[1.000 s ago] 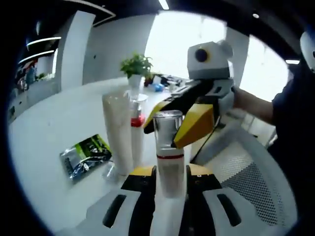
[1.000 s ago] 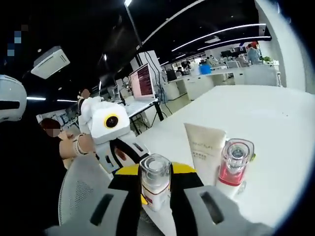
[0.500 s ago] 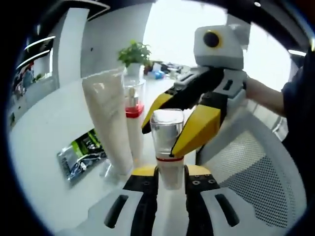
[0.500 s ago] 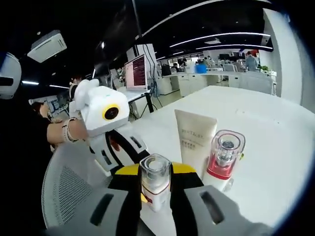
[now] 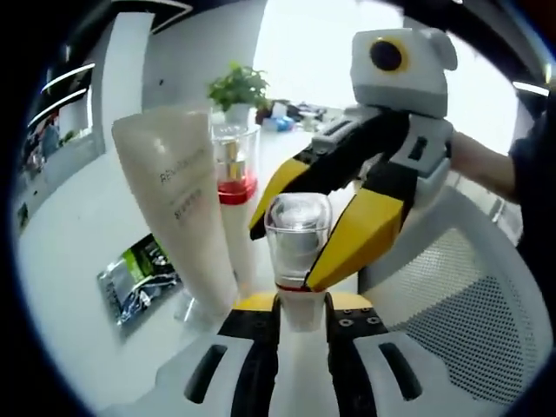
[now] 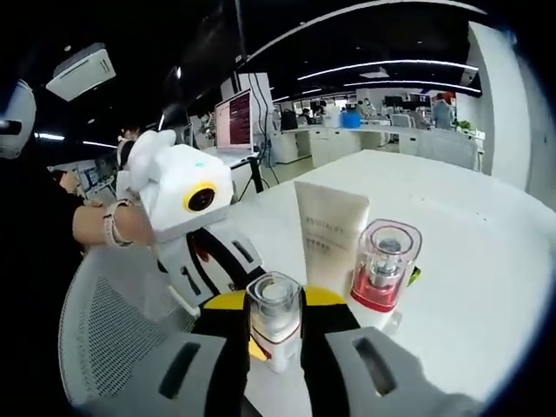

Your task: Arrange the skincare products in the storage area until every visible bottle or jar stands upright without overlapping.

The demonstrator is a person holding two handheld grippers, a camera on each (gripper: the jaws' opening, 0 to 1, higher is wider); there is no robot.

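Between the jaws: a small bottle [image 5: 297, 261] is sitting clamped by the left hand-held gripper [image 5: 300, 334], and the right hand-held gripper [image 6: 274, 334] is also closing on it from the opposite side, so both are gripping the same bottle.
Risk, double grip: two grippers pulling on one bottle could be twisting it out of line; if one lets go while the other is tilting, the bottle is likely tipping.
Risk, neighbours: just beyond the jaws the cream tube [image 5: 178, 217] and the red-collared bottle [image 5: 234, 187] are standing close together; a sideways swing would probably be knocking them over.
Risk, edge: the held bottle appears to be hanging near the counter [image 6: 469, 234] edge above a mesh chair [image 6: 113, 339], so a slip could be sending it off the counter.
Bottle look: clear domed cap, thin red band, pale body, standing upright.
Tube look: off-white, flared end up, faint lettering, resting on its cap.
Further out: a green packet [image 5: 143, 278] is lying flat on the counter to the left gripper's left, beyond the tube.
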